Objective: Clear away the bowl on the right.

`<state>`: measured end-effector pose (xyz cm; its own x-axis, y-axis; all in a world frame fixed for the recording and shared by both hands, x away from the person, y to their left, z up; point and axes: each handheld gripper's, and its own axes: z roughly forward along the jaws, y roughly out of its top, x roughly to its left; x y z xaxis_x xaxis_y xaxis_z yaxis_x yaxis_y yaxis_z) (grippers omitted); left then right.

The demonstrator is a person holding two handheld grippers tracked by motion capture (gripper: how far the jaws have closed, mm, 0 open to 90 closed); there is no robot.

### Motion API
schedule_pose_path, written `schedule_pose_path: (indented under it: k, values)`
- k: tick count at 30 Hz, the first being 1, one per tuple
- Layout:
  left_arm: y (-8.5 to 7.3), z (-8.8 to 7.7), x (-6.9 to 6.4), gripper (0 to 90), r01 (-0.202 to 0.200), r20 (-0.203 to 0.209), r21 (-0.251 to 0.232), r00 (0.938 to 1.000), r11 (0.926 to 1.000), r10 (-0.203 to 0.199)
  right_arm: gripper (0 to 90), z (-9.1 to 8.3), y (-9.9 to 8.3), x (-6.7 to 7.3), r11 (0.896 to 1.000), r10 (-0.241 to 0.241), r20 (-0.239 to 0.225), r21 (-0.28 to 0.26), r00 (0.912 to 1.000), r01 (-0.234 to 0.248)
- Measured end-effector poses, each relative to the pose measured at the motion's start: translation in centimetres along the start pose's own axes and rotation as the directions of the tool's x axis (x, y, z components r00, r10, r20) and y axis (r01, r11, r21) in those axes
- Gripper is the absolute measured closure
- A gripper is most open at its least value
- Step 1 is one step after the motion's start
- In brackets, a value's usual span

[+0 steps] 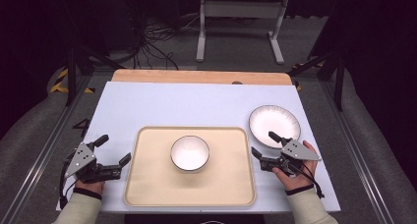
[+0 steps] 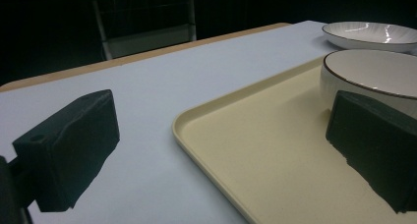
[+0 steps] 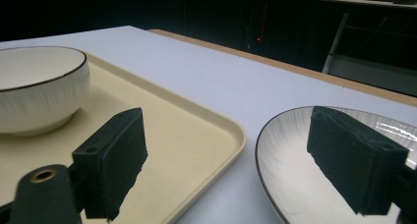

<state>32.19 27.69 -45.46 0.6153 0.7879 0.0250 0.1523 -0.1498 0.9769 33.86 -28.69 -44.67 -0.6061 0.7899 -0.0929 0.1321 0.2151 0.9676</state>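
A white bowl [image 1: 190, 153] with a dark rim sits upright in the middle of a cream tray [image 1: 147, 184]. A white ribbed plate [image 1: 274, 123] lies on the white tabletop just right of the tray. My left gripper [image 1: 114, 149] stands open at the tray's left edge, one jaw over the tray and one over the tabletop. In the left gripper view the bowl [image 2: 378, 74] and the plate [image 2: 371, 35] lie ahead to the right. My right gripper [image 1: 263, 144] is open between tray and plate, one jaw over the plate's near rim [image 3: 265, 155]. Nothing is held.
The white tabletop [image 1: 196, 106] has a wooden strip [image 1: 196, 76] along its far edge. Beyond it are a white table frame [image 1: 241, 22] and loose cables [image 1: 152, 42] on the floor. Dark stands flank the table on both sides.
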Motion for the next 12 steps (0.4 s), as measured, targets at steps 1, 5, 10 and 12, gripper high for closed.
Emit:
schedule_pose_path:
  k: [1,5,10,12]
  values:
    - [0.00,-0.01,0.00,0.3,0.001,0.000,0.001,1.0000,1.0000,-0.001,16.4,0.01,-0.14,0.08,1.000,-0.002,0.001,0.001,1.0000,0.002]
    - [0.00,0.00,0.02,0.3,0.000,0.000,0.000,1.0000,1.0000,0.000,16.4,-0.13,-0.15,0.33,1.000,-0.013,0.004,-0.010,0.9999,0.013]
    - [0.00,0.01,0.02,0.3,0.004,0.001,-0.001,1.0000,1.0000,-0.004,16.3,-0.22,-0.10,0.29,1.000,-0.012,0.004,-0.015,0.9999,0.012]
    - [0.00,0.01,0.02,0.3,0.005,0.001,0.001,1.0000,1.0000,-0.005,16.3,-0.23,-0.09,0.29,1.000,-0.011,0.004,-0.015,0.9999,0.012]
